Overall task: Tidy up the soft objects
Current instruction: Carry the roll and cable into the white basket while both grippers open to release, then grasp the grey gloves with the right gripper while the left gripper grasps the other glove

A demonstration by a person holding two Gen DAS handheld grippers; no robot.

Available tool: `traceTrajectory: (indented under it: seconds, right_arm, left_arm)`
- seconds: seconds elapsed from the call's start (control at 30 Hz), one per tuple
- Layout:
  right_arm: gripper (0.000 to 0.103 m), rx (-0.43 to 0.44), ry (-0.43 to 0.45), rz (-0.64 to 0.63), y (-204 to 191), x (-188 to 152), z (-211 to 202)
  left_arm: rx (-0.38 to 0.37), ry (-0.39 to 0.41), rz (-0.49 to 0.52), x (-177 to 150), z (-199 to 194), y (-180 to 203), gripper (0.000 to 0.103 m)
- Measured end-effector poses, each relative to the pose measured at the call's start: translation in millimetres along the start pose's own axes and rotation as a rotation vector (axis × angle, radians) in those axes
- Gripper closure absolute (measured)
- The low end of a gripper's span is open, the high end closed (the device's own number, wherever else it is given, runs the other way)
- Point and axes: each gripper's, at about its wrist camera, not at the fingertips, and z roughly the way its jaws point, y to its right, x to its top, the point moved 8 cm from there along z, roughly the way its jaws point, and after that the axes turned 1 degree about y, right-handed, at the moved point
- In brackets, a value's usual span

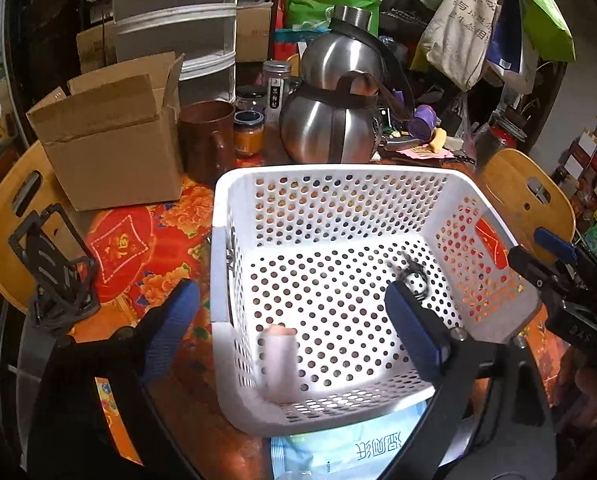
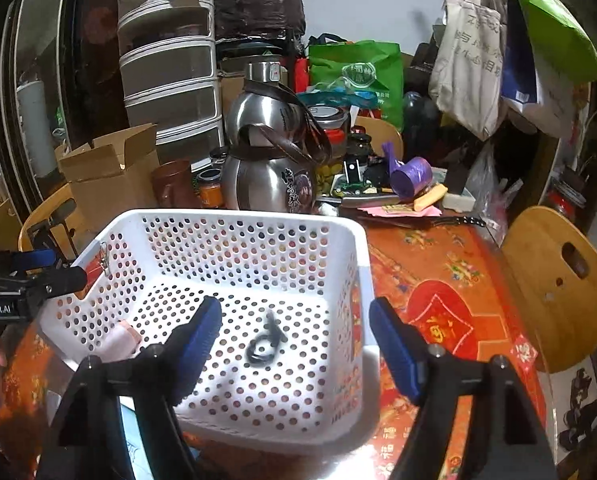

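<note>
A white perforated basket (image 1: pixel 234 184) stands on the table; it also shows in the right wrist view (image 2: pixel 362 256). A black hair tie (image 1: pixel 414 274) lies on its floor, also seen in the right wrist view (image 2: pixel 264 340). A pale pink soft tube-like object (image 1: pixel 280 364) stands blurred in the basket's near left corner, and shows in the right wrist view (image 2: pixel 120 340). My left gripper (image 1: pixel 294 328) is open and empty over the basket's near edge. My right gripper (image 2: pixel 296 342) is open and empty above the basket's right side.
An open cardboard box (image 1: pixel 110 140), a brown mug (image 1: pixel 208 142), jars and two steel kettles (image 1: pixel 330 120) stand behind the basket. A blue-white packet (image 1: pixel 346 448) lies under the basket's near edge. Wooden chair backs (image 2: pixel 558 292) flank the table. Bags hang at back right.
</note>
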Motion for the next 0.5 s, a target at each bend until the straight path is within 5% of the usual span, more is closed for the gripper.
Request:
traceTrajectory:
  seconds: [0.3, 0.5]
  right_arm:
    - [0.027, 0.008, -0.008, 0.005, -6.1, -10.7, -16.6]
    - [0.027, 0.039, -0.004, 0.030, -11.4, -37.1, -49.2]
  left_arm:
    - [-0.007, 0.025, -0.018, -17.8, -28.5, -1.4, 0.010]
    - [-0.027, 0.051, -0.019, -61.9, -69.4, 0.6, 0.010]
